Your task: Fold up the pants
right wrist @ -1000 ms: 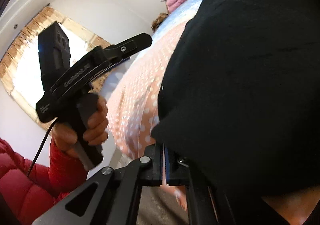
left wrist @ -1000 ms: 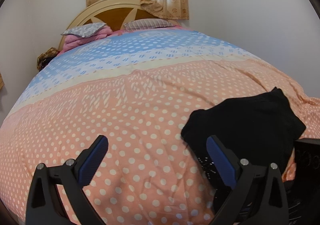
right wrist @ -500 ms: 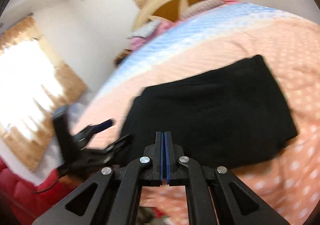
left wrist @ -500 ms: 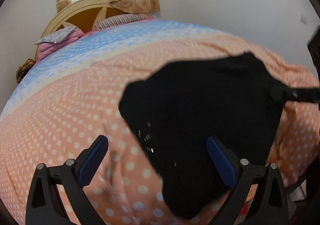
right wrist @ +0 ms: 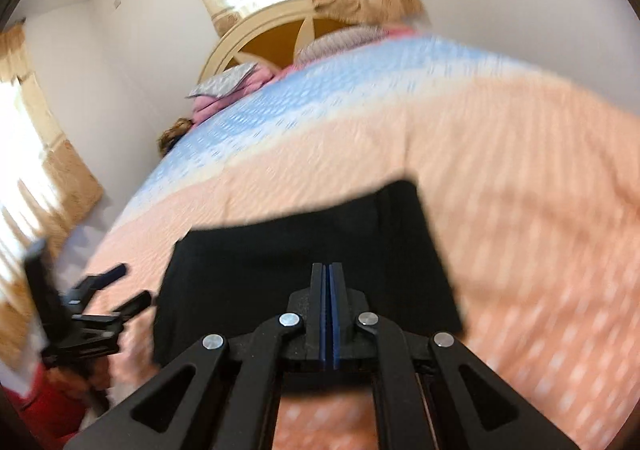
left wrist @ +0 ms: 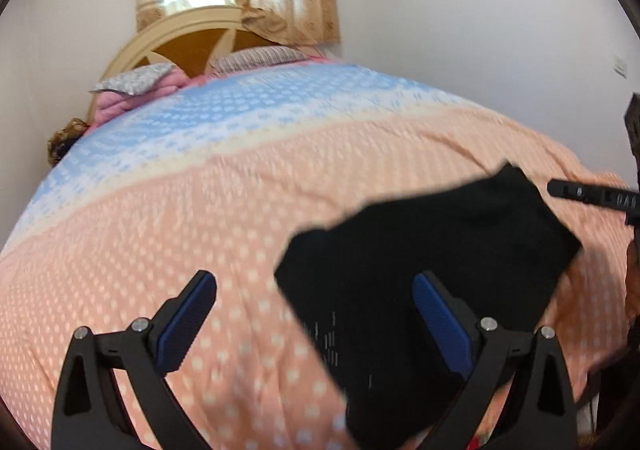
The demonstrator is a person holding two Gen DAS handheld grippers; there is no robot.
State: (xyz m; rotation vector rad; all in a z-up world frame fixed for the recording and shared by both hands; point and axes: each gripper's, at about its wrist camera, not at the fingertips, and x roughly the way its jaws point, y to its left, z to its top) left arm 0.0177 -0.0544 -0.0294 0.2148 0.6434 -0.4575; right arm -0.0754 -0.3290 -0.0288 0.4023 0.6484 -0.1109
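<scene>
Pants (right wrist: 304,262), black and apparently folded flat, lie on the bedspread (right wrist: 520,178).

Black pants (right wrist: 304,254) lie folded, seemingly flat, on the bedspread (right wrist: 500,178).

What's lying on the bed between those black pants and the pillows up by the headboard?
Nothing but bedding: the left wrist view shows only bare dotted bedspread, orange then blue, between the black pants and the pillows. The right wrist view agrees.
</scene>
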